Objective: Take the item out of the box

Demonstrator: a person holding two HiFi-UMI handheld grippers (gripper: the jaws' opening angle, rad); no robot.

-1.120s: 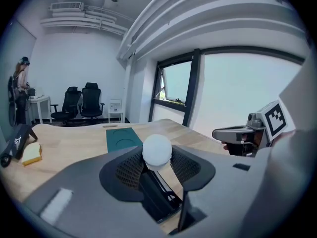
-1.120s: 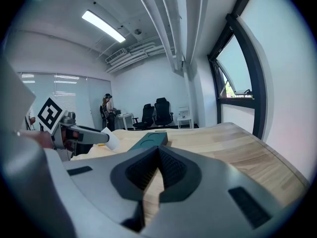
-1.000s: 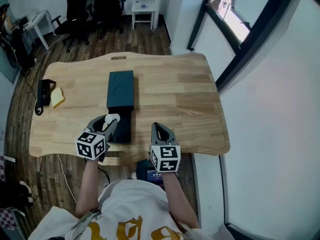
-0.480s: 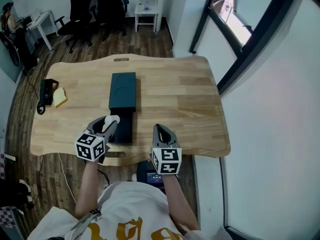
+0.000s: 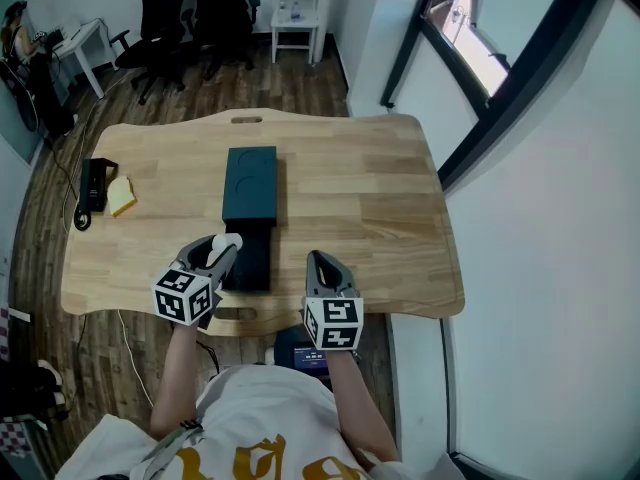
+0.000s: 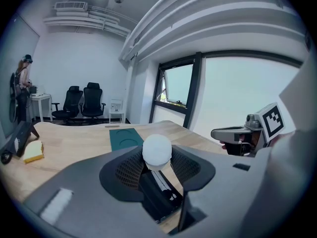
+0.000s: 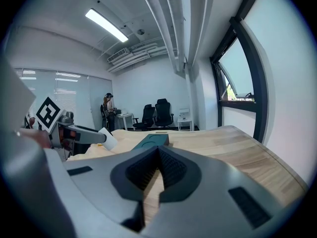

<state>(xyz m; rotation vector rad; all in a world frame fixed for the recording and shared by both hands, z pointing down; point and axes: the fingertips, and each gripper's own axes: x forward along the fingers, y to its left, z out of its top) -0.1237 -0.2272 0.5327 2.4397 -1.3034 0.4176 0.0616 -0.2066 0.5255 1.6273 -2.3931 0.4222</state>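
My left gripper view shows what the head view barely does: the left gripper point(image 5: 218, 254) pinches a white round item point(image 6: 157, 150), held over the black tray point(image 6: 159, 198). The right gripper point(image 7: 158, 151) is beside it, its jaws pressed together on nothing. The dark teal box point(image 5: 250, 183) lies farther back on the table point(image 5: 380, 198), with a yellow pad point(image 5: 119, 196) near the left edge. The jaws hide the item's underside.

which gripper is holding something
The left gripper, shut on a white rounded item; the right gripper has its jaws together with nothing between them.
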